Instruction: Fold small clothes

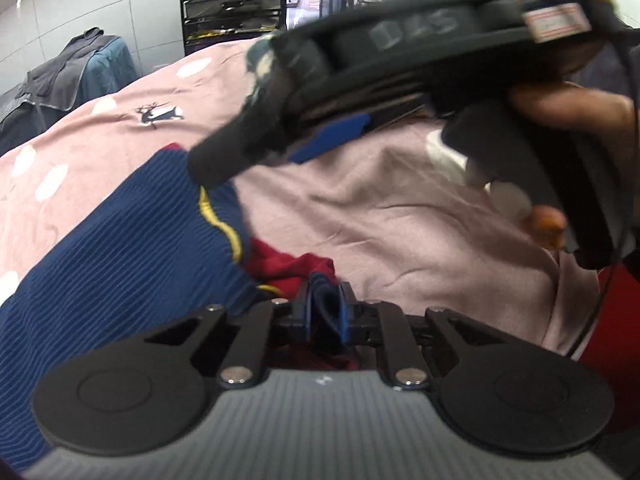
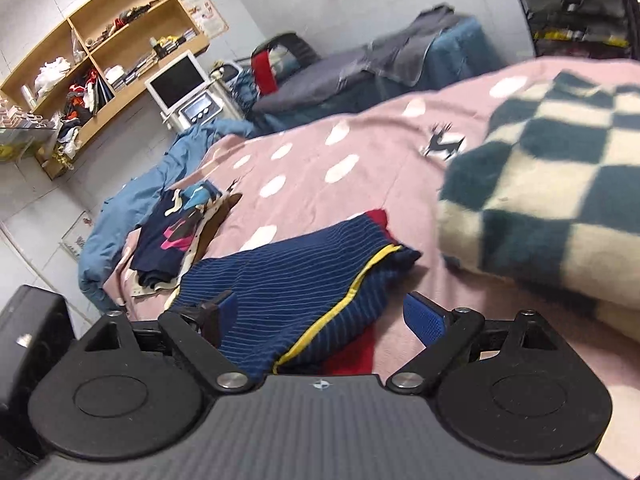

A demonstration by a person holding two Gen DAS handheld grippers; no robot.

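Observation:
A navy ribbed garment (image 1: 120, 248) with yellow trim and a red part lies rumpled on the pink bedspread (image 1: 380, 208). At the bottom middle of the left wrist view, my left gripper (image 1: 326, 310) is shut on a fold of its navy fabric. The right gripper crosses the top of that view, held by a person's hand (image 1: 572, 112); one of its fingers (image 1: 220, 160) hangs just above the garment. In the right wrist view the right gripper (image 2: 324, 314) stands open, with the garment (image 2: 288, 280) lying between its blue pads, untouched by them.
A green-and-cream checked blanket (image 2: 540, 200) is heaped at the right of the bed. A small pile of clothes (image 2: 172, 240) sits near the bed's left edge beside a draped blue cloth (image 2: 116, 220). Behind stand a wooden shelf (image 2: 100, 60) and a black rack (image 1: 232, 12).

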